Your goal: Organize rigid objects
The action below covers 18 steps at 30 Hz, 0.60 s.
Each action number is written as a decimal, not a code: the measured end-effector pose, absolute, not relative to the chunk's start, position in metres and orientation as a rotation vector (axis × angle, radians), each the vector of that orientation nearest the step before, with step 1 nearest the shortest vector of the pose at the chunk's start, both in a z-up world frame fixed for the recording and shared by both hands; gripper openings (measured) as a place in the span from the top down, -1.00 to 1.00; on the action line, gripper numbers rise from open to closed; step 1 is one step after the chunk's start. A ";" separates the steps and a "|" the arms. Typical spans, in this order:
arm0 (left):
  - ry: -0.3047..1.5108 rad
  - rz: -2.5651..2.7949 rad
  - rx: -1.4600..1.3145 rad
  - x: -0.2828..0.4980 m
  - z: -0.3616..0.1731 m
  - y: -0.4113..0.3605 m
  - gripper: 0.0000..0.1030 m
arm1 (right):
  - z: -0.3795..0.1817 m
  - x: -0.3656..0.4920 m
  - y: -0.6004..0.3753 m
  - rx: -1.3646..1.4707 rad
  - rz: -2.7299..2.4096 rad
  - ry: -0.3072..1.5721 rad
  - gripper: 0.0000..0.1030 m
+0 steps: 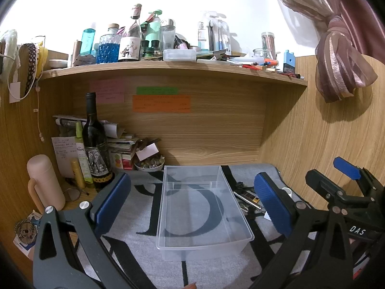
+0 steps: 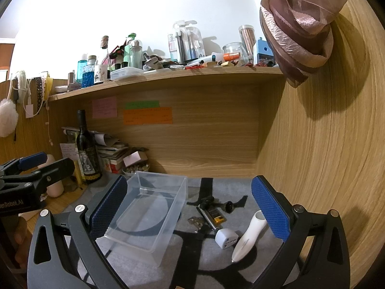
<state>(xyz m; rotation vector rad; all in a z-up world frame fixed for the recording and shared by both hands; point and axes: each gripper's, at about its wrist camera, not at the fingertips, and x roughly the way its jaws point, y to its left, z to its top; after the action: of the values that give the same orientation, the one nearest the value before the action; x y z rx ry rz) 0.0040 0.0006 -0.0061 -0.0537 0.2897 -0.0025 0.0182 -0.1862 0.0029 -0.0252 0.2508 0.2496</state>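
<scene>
An empty clear plastic bin [image 1: 204, 238] sits on the grey mat, between the open fingers of my left gripper [image 1: 192, 204]; it also shows in the right wrist view [image 2: 178, 192]. To its right lie small rigid items: a white pen-shaped device [image 2: 250, 236], a white plug adapter [image 2: 226, 238], a metal tool with a yellow and black piece [image 2: 214, 214], keys [image 2: 195, 221] and black knobs [image 2: 228, 207]. My right gripper [image 2: 190, 207] is open and empty, above these items. The right gripper also shows at the right of the left wrist view [image 1: 346, 180].
A wine bottle [image 1: 95, 144], a pink flask [image 1: 44, 183], stacked papers and a bowl of small things [image 1: 149, 165] crowd the back left. A cluttered shelf [image 1: 168, 68] runs overhead. A wooden wall [image 2: 312, 156] closes the right side, with a tied curtain [image 2: 298, 29] above.
</scene>
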 end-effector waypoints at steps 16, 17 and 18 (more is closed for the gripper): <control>0.293 -0.004 -0.052 0.004 -0.006 0.000 -1.00 | 0.002 0.019 -0.186 -0.026 0.250 0.248 -1.00; 0.293 -0.004 -0.052 0.004 -0.007 -0.001 -1.00 | 0.002 0.019 -0.185 -0.027 0.251 0.247 -1.00; 0.293 -0.005 -0.053 0.004 -0.006 -0.001 -1.00 | 0.003 0.019 -0.186 -0.025 0.252 0.249 -1.00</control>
<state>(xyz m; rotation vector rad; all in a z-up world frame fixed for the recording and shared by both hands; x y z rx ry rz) 0.0038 -0.0006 -0.0063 -0.0529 0.2932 -0.0052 0.0189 -0.1859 0.0028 -0.0252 0.2485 0.2516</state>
